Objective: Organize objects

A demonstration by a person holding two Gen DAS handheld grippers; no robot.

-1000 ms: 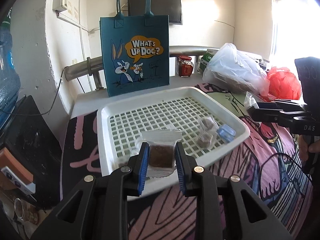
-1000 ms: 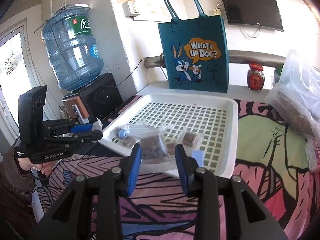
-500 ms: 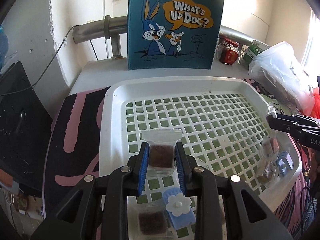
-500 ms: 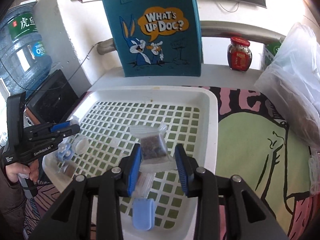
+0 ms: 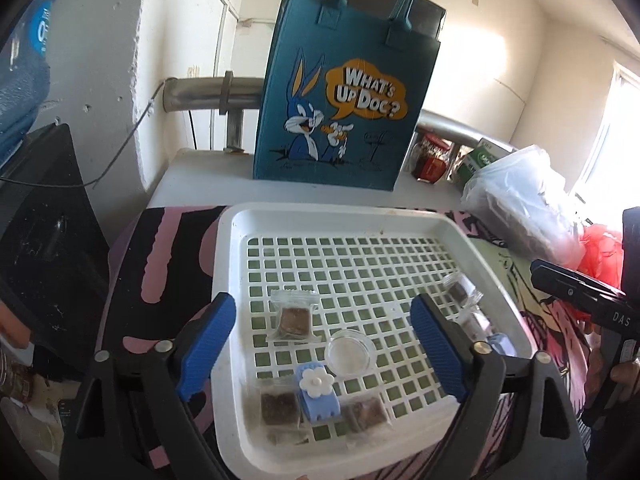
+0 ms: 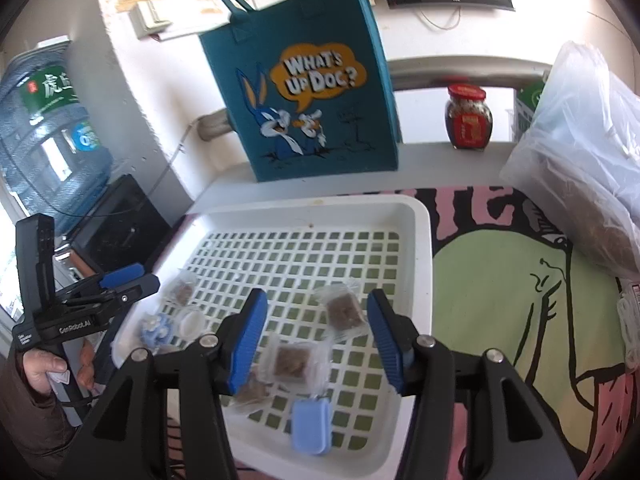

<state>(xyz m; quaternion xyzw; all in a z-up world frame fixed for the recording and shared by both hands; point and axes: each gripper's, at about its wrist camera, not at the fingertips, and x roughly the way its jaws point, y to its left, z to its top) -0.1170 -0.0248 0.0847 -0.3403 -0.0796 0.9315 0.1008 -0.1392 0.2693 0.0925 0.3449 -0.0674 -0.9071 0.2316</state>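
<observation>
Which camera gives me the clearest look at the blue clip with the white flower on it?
The left wrist view. There the blue flower clip lies close in the white tray, seen whole, beside the small round clear dish. In the right wrist view it is small at the tray's far left edge, and the flower is hard to make out.

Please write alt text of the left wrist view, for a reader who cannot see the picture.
The left gripper, its blue-padded jaws just opened wide, hangs over a white slotted tray; a clear packet with a brown cube lies free on the grid between them. Closer lie a clear round lid, a blue clip with a white flower and more packets; a blue cartoon-rabbit tote bag stands behind.
</observation>
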